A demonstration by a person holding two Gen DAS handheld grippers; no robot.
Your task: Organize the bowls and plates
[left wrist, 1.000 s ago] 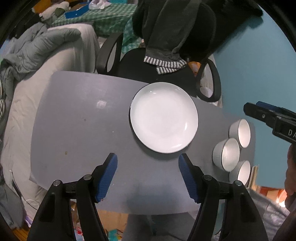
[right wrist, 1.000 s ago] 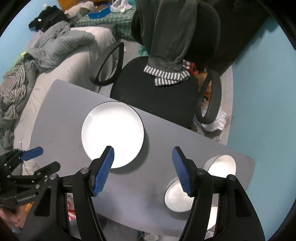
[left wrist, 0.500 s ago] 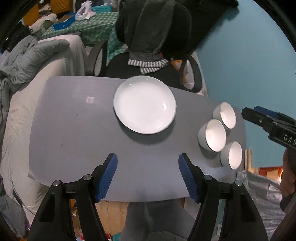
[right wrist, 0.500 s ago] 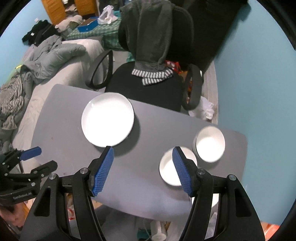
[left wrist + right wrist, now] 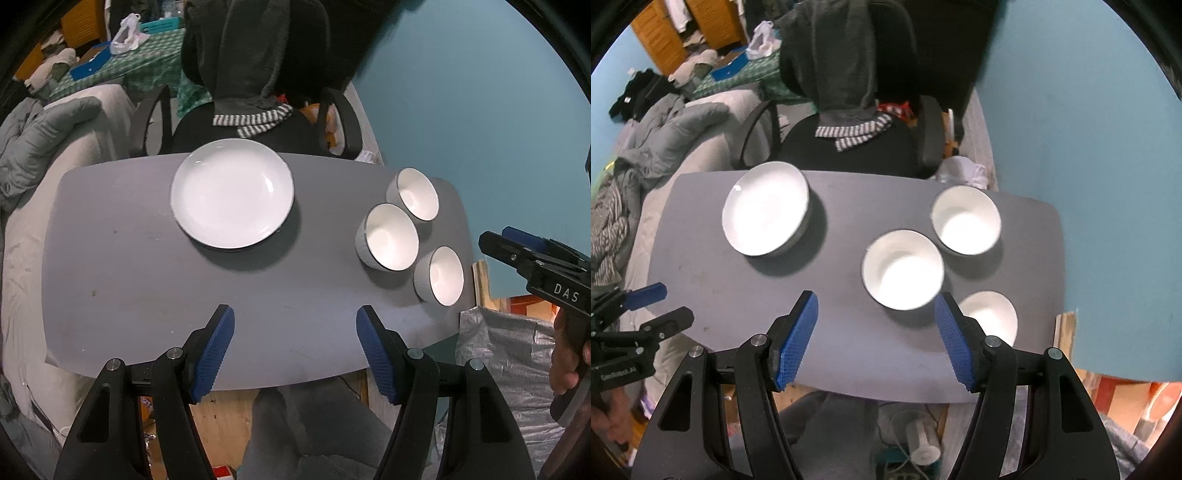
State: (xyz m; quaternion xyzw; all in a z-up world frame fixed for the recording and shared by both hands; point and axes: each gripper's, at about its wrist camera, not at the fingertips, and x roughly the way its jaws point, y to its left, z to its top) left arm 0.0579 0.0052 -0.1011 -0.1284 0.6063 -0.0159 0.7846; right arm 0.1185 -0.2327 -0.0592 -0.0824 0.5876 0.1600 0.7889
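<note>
A white plate (image 5: 232, 192) (image 5: 764, 212) rests on the far left part of a small grey table (image 5: 147, 277) (image 5: 842, 332); in the right wrist view it looks like the top of a short stack. Three white bowls sit in a cluster at the right end: a far one (image 5: 417, 194) (image 5: 966, 225), a middle one (image 5: 389, 236) (image 5: 903, 273) and a near one (image 5: 443, 275) (image 5: 991, 315). High over the table's near edge my left gripper (image 5: 295, 347) hangs open and empty. My right gripper (image 5: 875, 334) is open and empty too, above the near edge beside the bowls.
A black office chair (image 5: 258, 122) draped with a dark garment stands behind the table. A bed with grey bedding (image 5: 44, 133) lies to the left, a blue wall (image 5: 461, 110) to the right. Clutter and a silvery sheet (image 5: 506, 350) lie below the table's right end.
Both grippers have drawn back toward the near edge and risen a little, so the whole table with all three bowls now shows. Both stayed open. Plate and bowls have not moved.
</note>
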